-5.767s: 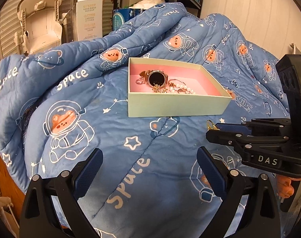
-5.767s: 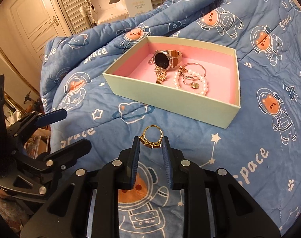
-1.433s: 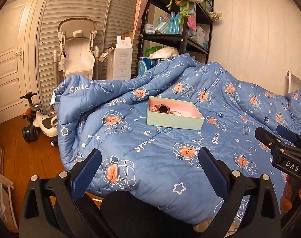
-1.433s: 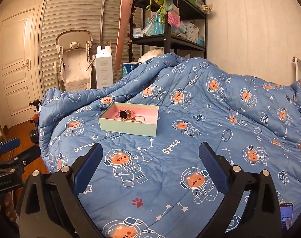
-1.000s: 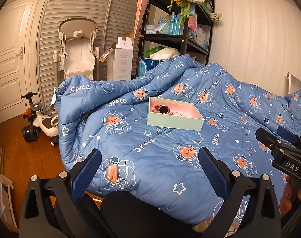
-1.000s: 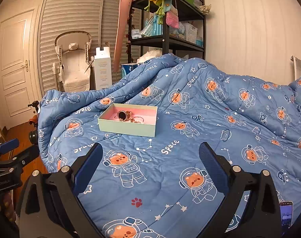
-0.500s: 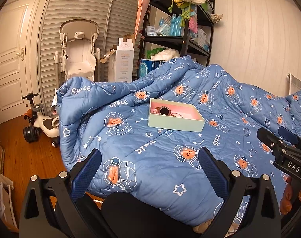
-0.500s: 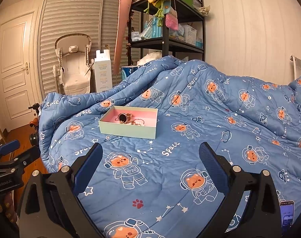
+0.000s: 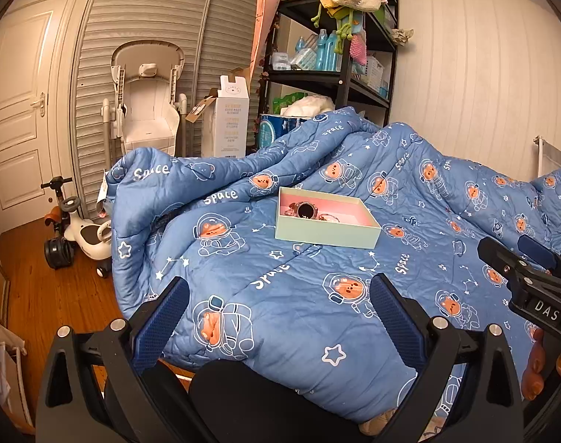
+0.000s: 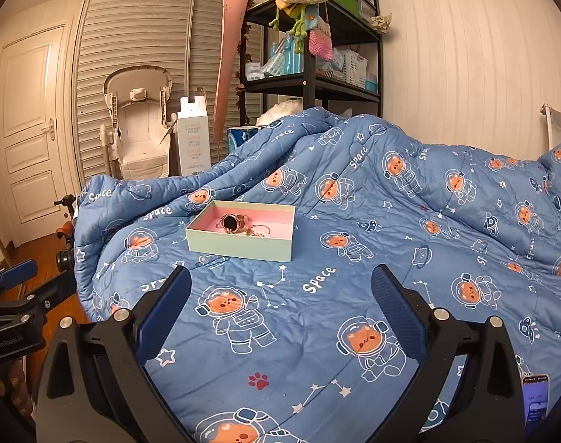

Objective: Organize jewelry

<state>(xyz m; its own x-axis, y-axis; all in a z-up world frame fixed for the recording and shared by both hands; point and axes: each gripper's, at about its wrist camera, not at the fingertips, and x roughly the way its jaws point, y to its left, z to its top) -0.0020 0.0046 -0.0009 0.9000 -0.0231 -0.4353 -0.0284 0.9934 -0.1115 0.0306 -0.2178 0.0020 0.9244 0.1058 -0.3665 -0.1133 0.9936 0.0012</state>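
The left gripper (image 9: 278, 317) hangs above the near edge of the bed, its 2 blue-padded fingers (image 9: 162, 323) spread wide with nothing between them. The right gripper (image 10: 280, 310) is likewise wide and empty over the blue space-bear quilt (image 10: 409, 221). The pale green jewelry box (image 10: 240, 245), pink inside, sits on the quilt well ahead of both grippers. A round-faced watch (image 10: 232, 222) lies in it toward the left, with tangled gold pieces and pearl beads (image 10: 260, 230) just beside it. A black shelving rack (image 9: 339, 70) stands behind the bed.
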